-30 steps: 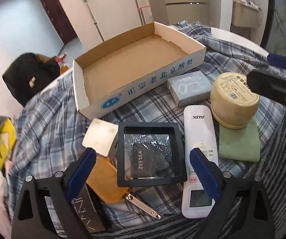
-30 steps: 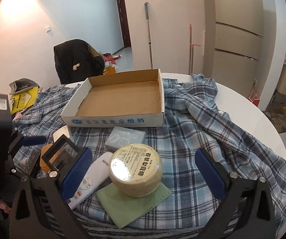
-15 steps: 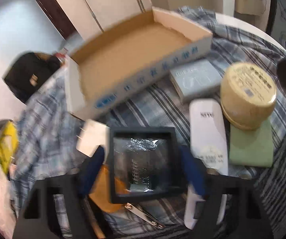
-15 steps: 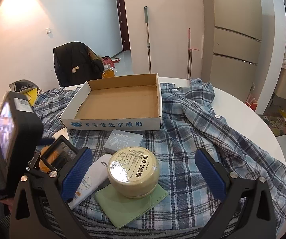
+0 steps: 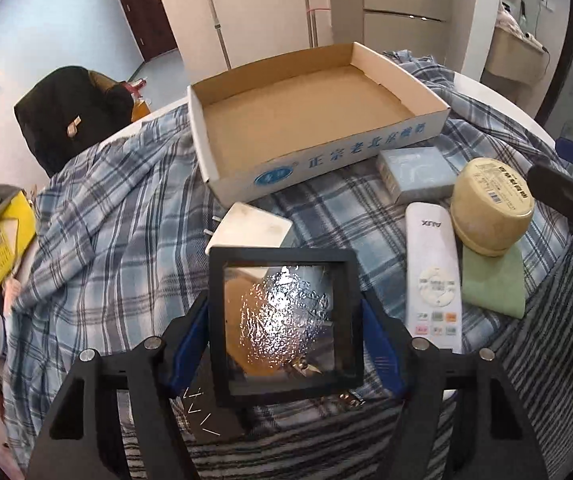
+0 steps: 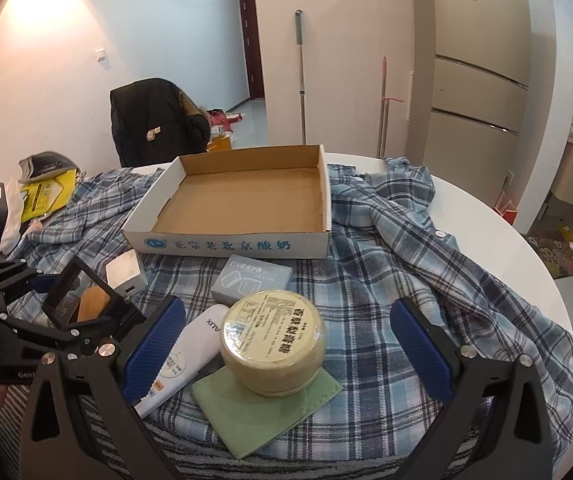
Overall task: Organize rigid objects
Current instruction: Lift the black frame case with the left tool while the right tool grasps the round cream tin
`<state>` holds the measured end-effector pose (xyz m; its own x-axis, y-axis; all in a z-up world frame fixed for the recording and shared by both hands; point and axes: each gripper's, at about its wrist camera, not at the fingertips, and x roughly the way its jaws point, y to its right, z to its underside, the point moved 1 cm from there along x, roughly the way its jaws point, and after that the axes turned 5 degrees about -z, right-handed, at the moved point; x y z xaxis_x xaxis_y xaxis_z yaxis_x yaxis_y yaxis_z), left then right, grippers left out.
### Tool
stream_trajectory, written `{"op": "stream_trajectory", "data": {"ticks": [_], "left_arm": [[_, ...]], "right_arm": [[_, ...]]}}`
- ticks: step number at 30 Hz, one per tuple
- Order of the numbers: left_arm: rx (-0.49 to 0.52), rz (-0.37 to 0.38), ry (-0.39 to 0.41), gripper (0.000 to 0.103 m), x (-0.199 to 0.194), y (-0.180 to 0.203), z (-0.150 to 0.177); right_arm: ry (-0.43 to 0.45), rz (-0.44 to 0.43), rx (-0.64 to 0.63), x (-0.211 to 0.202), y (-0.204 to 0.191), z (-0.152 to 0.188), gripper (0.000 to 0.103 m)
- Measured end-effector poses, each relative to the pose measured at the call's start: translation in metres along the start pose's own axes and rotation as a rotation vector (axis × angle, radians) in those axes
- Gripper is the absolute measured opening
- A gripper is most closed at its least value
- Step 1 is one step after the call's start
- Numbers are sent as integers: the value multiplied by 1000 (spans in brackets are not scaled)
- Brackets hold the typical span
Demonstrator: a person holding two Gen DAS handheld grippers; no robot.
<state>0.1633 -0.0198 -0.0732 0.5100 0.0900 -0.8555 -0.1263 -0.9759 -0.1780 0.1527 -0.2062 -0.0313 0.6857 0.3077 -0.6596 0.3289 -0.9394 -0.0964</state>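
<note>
From my left wrist, my left hand-held gripper clamps a square black frame with clear film, lifted flat above the worktop. From my right wrist, my right hand-held gripper gapes empty around the round tin.

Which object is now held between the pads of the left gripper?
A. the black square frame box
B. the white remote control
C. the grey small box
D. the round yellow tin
A: the left gripper has its blue pads against both sides of the black square frame box, raised off the cloth.
</note>
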Motion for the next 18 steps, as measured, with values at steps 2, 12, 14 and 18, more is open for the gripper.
{"op": "stream_trajectory", "data": {"ticks": [2,12,14,18], "left_arm": [[-13,-4,-7,73,5,-5,4],[-37,-34,-43,79,22,-16,18],[-50,-26,-46,82,23,-17,19],[-108,53,-46,82,20,-26,16]], "right_arm": [[1,5,-14,1,-3,2,103],[-6,8,-6,2,-1,2,103],[10,19,-6,0,-2,2,103],[4,16,-9,2,-1,2,103]]}}
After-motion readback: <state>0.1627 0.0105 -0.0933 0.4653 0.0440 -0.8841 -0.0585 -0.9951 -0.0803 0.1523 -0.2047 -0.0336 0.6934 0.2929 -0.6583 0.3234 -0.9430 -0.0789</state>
